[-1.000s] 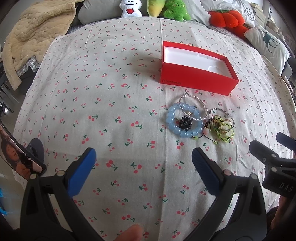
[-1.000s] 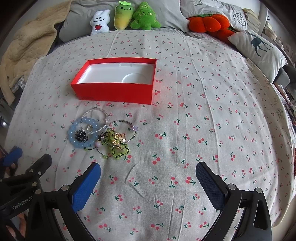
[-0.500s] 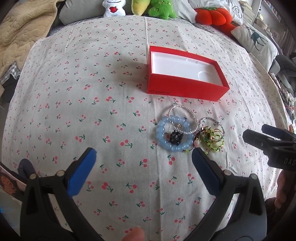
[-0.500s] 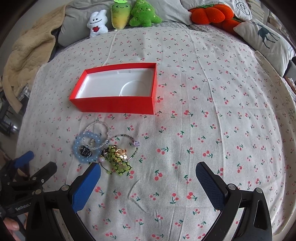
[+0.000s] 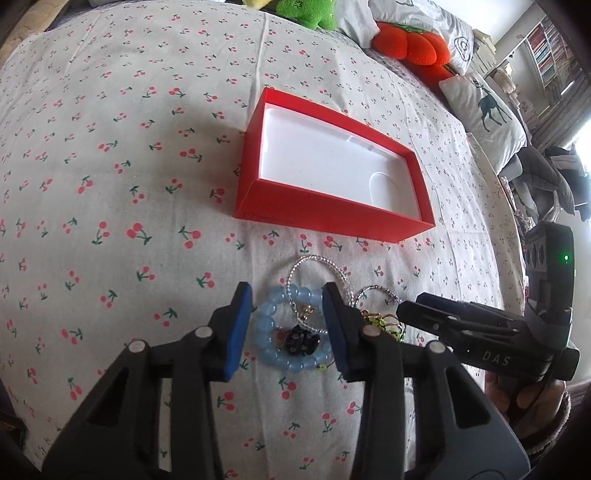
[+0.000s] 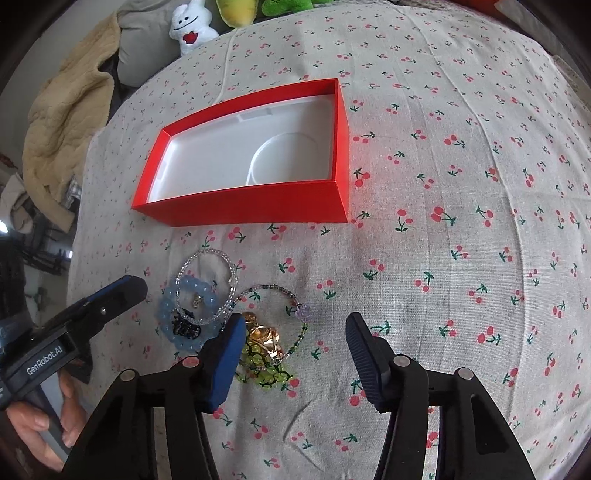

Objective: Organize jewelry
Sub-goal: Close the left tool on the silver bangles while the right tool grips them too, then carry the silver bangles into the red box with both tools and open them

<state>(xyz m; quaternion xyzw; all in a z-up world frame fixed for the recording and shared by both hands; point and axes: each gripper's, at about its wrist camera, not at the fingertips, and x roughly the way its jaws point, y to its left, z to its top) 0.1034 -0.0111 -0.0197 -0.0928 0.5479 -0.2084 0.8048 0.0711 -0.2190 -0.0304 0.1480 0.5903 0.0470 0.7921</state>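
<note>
A heap of jewelry lies on the cherry-print cloth in front of an empty red box with a white lining. My left gripper hovers over the blue bead bracelet. Its jaws are closing, the bracelet shows between them, and the pads do not press on it. My right gripper stands over the gold piece, the green beads and a thin strand with a purple flower. Its jaws are closing too, clear of them. A clear bead bracelet overlaps the blue one.
Plush toys and a beige blanket lie at the far edge. An orange plush and a deer-print pillow are at the far right. A person's hand holds the left gripper.
Both grippers came in toward the jewelry heap and tipped downward. Their jaws went from wide apart to much narrower. The jewelry and the box have not moved.
</note>
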